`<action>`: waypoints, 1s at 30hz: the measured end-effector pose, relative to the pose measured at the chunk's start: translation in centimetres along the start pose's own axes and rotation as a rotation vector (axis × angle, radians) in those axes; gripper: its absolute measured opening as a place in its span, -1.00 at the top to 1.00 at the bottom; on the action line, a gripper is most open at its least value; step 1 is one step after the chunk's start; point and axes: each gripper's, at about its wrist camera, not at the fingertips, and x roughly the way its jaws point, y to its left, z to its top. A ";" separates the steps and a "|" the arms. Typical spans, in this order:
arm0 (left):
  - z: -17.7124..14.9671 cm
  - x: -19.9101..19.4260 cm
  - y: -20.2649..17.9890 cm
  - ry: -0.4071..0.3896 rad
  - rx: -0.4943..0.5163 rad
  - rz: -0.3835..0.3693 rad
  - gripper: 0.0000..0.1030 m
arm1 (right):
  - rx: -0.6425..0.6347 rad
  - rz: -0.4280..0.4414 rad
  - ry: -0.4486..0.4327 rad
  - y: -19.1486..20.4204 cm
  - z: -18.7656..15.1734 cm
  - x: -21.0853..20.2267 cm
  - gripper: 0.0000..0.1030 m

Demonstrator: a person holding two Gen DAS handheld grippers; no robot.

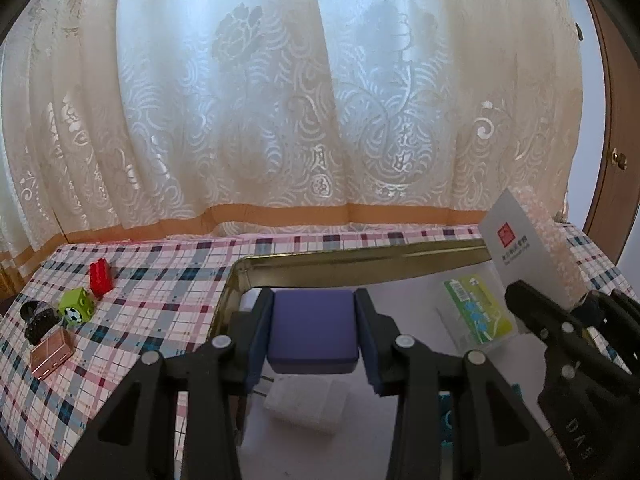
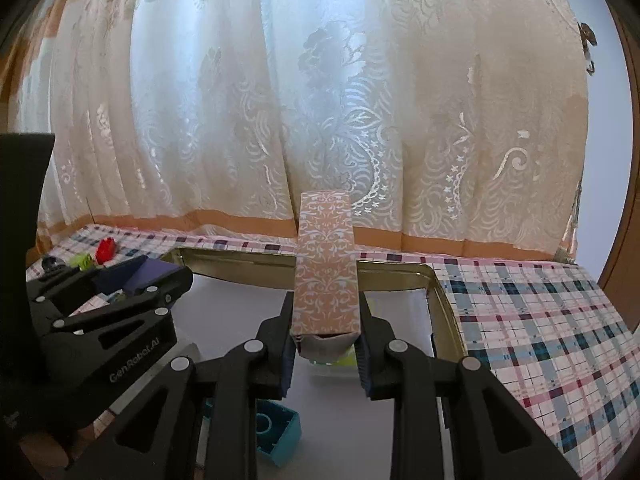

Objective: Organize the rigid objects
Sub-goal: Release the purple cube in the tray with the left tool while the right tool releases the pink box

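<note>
My left gripper is shut on a purple box and holds it above the gold-rimmed tray. My right gripper is shut on a tall pink patterned box, tilted up over the same tray. In the left wrist view that pink box shows its white face with a red logo at the right. In the tray lie a white charger, a green card in a clear case and a teal brick.
On the plaid tablecloth left of the tray lie a red brick, a green die, a black clip and a copper-coloured box. A lace curtain hangs behind. A wooden door stands at the right.
</note>
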 end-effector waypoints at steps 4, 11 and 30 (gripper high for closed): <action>0.1 0.0 0.1 0.000 0.000 0.005 0.24 | 0.009 0.009 0.023 -0.1 -0.3 0.5 0.45; -0.2 0.4 -0.1 0.018 0.006 0.001 0.24 | -0.002 0.015 0.050 0.1 -0.6 1.1 0.45; -0.5 1.0 -0.5 0.042 0.016 -0.010 0.24 | -0.003 0.041 0.077 0.3 -0.7 1.6 0.45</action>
